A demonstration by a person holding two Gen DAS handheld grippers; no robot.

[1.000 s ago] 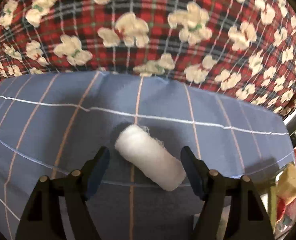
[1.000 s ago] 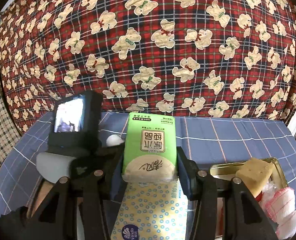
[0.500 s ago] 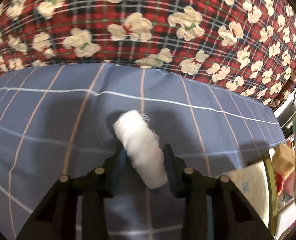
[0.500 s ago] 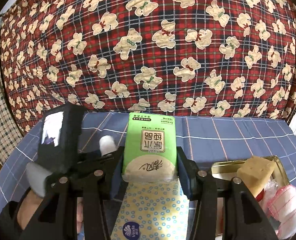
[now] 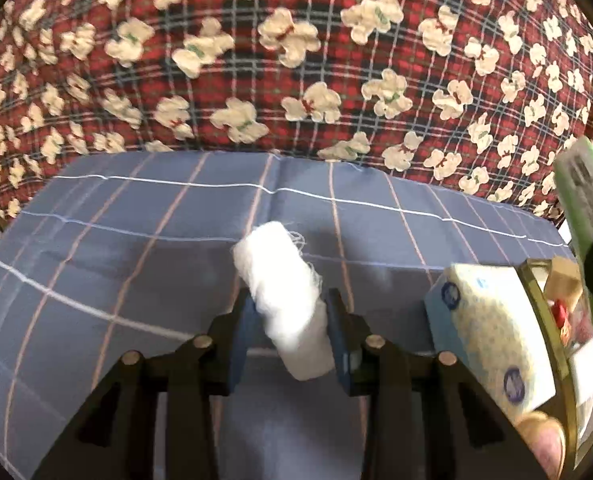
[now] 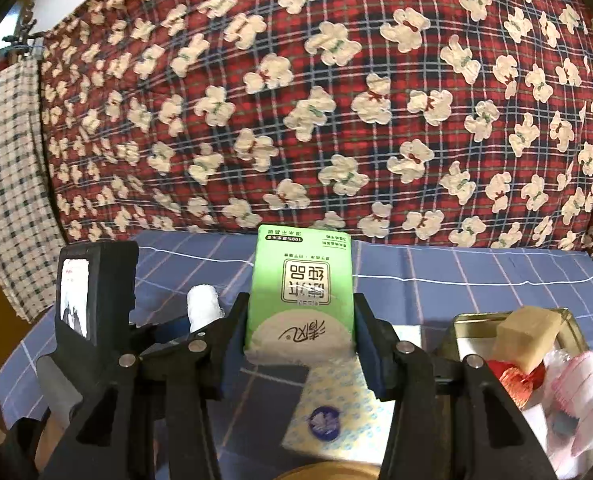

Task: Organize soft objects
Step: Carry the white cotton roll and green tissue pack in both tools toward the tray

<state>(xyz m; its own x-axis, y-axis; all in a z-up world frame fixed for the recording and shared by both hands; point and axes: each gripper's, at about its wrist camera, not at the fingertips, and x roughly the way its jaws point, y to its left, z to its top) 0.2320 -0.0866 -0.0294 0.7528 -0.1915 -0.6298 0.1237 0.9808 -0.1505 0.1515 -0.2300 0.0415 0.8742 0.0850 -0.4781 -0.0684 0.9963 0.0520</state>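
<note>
Pinching fluffy white gauze roll point(image 5: 286, 304), left gripper point(image 5: 290, 336); glossy green tissue pack point(image 6: 300, 292) clamped right.

Blue checked tablecloth point(image 5: 144, 264) covering the table, crossed by thin white and pink lines. Behind it hangs a red plaid cloth point(image 6: 336, 92) printed with cream teddy bears. At far left, a beige-and-dark checked cloth point(image 6: 8, 184) hangs from a rail.

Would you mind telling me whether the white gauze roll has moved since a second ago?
Yes. The white gauze roll, clamped in the left claw, has shifted rightward over the blue checked tablecloth, nearer the gold tin.
</note>
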